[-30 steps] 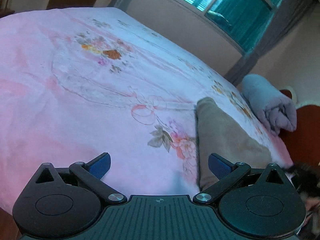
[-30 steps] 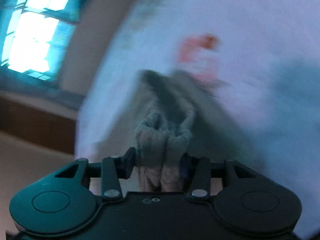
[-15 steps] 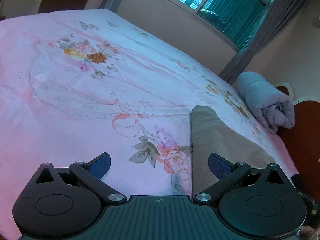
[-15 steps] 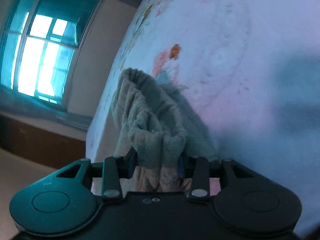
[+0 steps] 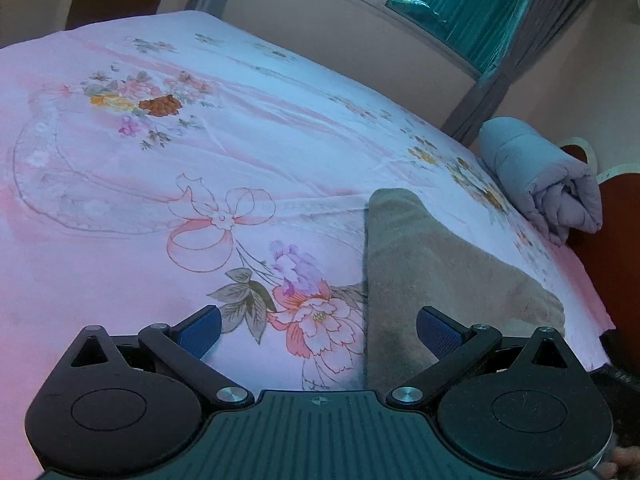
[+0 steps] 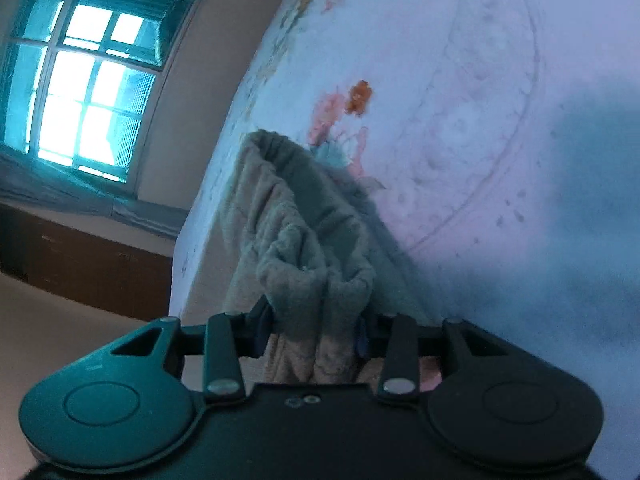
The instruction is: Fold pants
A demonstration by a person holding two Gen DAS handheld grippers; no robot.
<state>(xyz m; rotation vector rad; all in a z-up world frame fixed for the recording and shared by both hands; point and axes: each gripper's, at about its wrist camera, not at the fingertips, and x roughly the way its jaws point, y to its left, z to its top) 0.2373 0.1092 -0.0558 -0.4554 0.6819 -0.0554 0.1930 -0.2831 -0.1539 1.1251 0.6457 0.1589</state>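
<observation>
While lengthwise away from both cameras, pants (image 5: 432, 264) bunched in right gripper's (image 6: 312, 330) fingers; left gripper (image 5: 318, 330) spread.

A bed (image 5: 280, 128) spread with a pink sheet (image 5: 120, 248) printed with flowers and a ribbon bow carries the tan pants (image 5: 432, 264), folded into a long strip near its right-hand edge. A rolled grey-lilac quilt (image 5: 540, 184) lies at the far right corner of the bed, apart from the pants. In the right wrist view one bunched end of the pants (image 6: 304, 240) is lifted off the sheet (image 6: 460, 120).
</observation>
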